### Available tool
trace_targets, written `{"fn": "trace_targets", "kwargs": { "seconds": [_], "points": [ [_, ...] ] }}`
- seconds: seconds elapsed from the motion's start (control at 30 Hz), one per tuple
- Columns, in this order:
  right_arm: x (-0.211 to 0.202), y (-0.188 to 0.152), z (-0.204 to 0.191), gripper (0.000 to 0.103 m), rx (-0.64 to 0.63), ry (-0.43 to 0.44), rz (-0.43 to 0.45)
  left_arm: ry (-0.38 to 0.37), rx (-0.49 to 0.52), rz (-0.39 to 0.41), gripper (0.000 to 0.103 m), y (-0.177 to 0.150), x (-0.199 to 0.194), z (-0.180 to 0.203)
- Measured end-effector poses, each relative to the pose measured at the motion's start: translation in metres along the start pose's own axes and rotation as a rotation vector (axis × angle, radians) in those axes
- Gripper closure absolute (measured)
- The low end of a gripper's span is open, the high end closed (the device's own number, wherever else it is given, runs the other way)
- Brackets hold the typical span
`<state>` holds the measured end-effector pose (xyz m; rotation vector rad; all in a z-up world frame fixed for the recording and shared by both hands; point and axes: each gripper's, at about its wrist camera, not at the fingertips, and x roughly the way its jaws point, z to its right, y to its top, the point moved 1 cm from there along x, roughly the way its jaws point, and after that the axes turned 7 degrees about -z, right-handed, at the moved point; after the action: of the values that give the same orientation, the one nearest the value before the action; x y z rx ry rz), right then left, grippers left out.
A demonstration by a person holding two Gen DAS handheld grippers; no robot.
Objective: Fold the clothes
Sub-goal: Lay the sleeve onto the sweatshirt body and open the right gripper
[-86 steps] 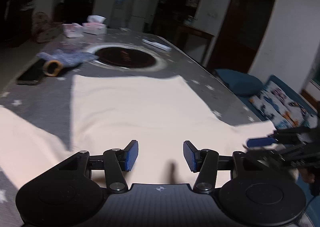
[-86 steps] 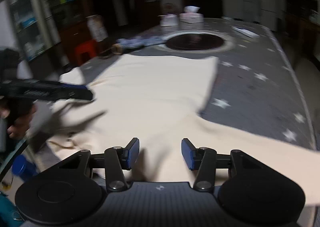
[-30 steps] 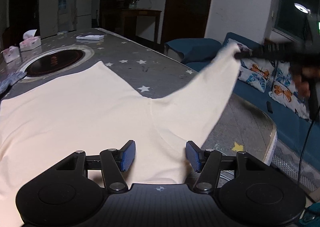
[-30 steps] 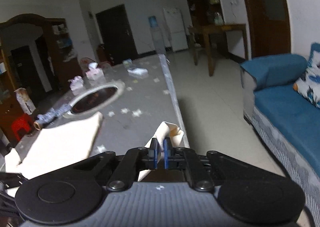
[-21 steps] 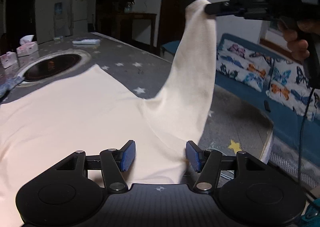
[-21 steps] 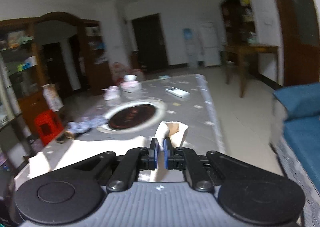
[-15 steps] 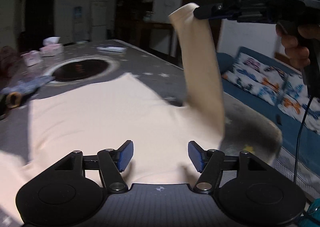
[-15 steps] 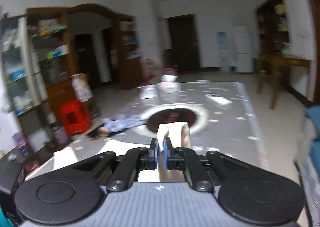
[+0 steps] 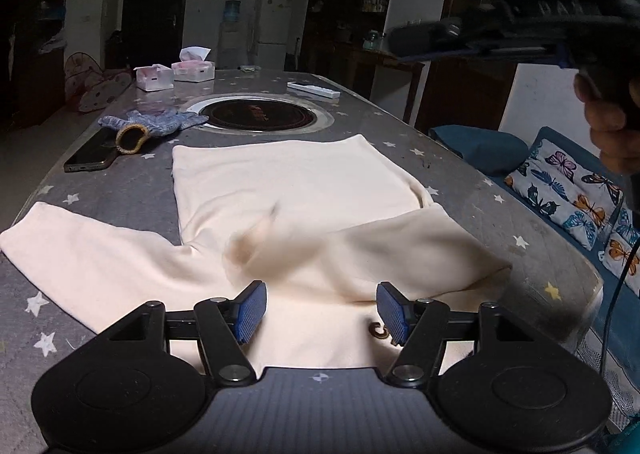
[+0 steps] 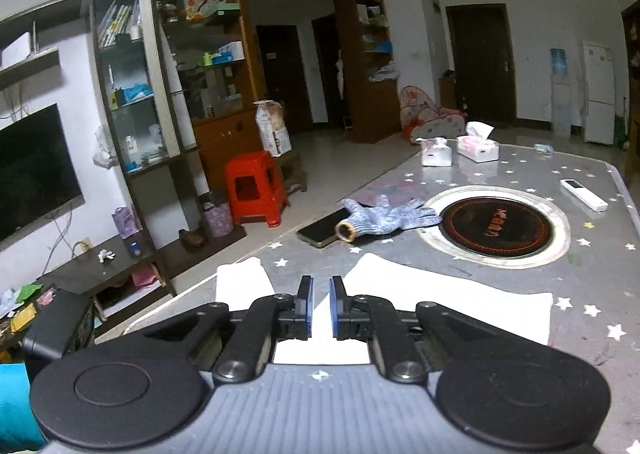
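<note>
Cream long-sleeved top [image 9: 288,189] lies flat on the grey star-print table [image 9: 480,189], hem toward 12 o'clock in the left wrist view, near the round black hob plate [image 9: 256,118] set into the tabletop. One sleeve [image 9: 80,254] runs out flat toward 9 o'clock. The other sleeve [image 9: 392,250] lies folded across the chest, from the 3 o'clock edge inward; its cuff end is motion-blurred, so whether it has fully settled on the fabric cannot be told.

Left gripper [image 9: 320,312]: jaws stand wide apart, low over the collar end of the top at 6 o'clock, nothing between the blue pads [image 9: 250,310].

Right gripper [image 10: 320,308]: jaws opening, a narrow gap between the pads, no cloth in it; the top shows as a pale sheet beneath. In the left wrist view the same gripper [image 9: 404,39] hangs in the air at 2 o'clock, clear of the fabric, a hand [image 9: 608,125] on its grip.

Beyond the hem, at 11 o'clock: blue knit glove [image 9: 156,125] touching a dark phone [image 9: 90,153]. Two tissue boxes [image 9: 192,69] at the far end; white remote [image 9: 314,90] at 1 o'clock
</note>
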<state>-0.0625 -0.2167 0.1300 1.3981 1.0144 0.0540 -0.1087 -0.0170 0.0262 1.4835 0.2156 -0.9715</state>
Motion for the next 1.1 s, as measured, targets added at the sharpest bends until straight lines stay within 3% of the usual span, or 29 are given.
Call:
{"fn": "trace_targets", "kwargs": {
  "seconds": [0.17,0.37,0.53,0.83,1.1],
  "points": [
    [-0.014,-0.010,0.024,0.085,0.005,-0.094,-0.040,0.010,-0.015,0.028,0.039,0.008,-0.004,-0.003],
    [-0.010,-0.053,0.051,0.085,-0.022,-0.187,-0.218,0.044,-0.030,0.085,0.040,0.021,-0.008,-0.005],
    [0.006,-0.083,0.055,0.085,-0.084,-0.220,-0.301,0.034,-0.008,0.052,0.040,0.020,0.002,-0.003],
    [0.043,-0.088,0.061,0.082,-0.204,-0.197,-0.353,0.033,-0.095,0.027,0.039,0.018,0.004,-0.028],
    [0.059,-0.082,0.079,0.082,-0.220,-0.095,-0.409,0.074,-0.201,0.068,0.039,0.031,0.005,-0.067]
  ]
}}
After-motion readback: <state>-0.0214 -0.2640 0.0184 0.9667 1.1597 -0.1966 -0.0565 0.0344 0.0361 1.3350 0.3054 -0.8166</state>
